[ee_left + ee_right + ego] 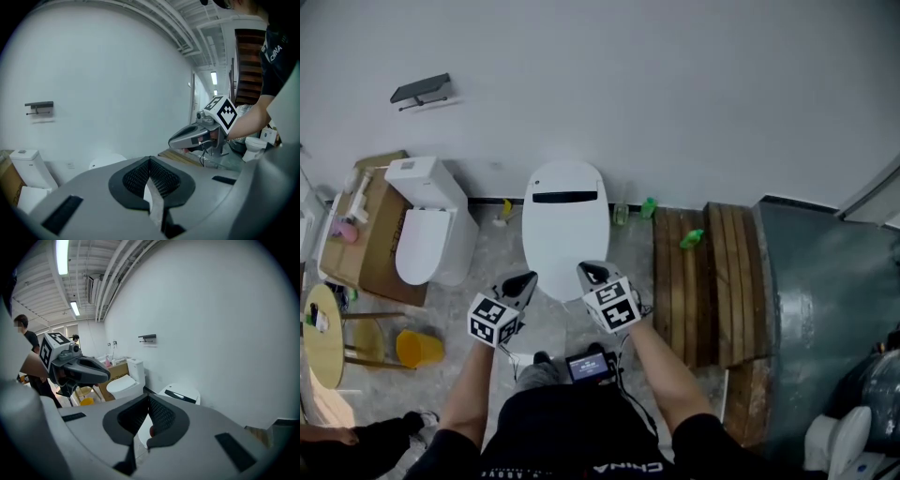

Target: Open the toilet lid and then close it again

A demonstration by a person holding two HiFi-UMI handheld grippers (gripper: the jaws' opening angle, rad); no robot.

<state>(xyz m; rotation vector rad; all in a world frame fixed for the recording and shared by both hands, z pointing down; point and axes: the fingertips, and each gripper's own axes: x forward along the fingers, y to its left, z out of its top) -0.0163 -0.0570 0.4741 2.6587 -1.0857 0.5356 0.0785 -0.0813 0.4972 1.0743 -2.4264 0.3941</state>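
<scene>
The white toilet (565, 225) stands against the far wall with its lid (566, 246) down; a dark slot crosses the lid near the hinge. Both grippers hover side by side just short of the lid's front edge, touching nothing. My left gripper (528, 278) is shut and empty, and so is my right gripper (584, 271). In the left gripper view the shut jaws (151, 178) point toward the wall, with the toilet (108, 161) low behind them and the right gripper (197, 133) alongside. In the right gripper view the toilet (180, 393) lies beyond the shut jaws (149, 420).
A second white toilet (422, 234) stands to the left beside a cardboard box (380, 225). A wooden pallet (712, 281) lies on the right, with green bottles (692, 238) on and near it. A yellow bucket (419, 349) and a round table (323, 333) sit at the lower left.
</scene>
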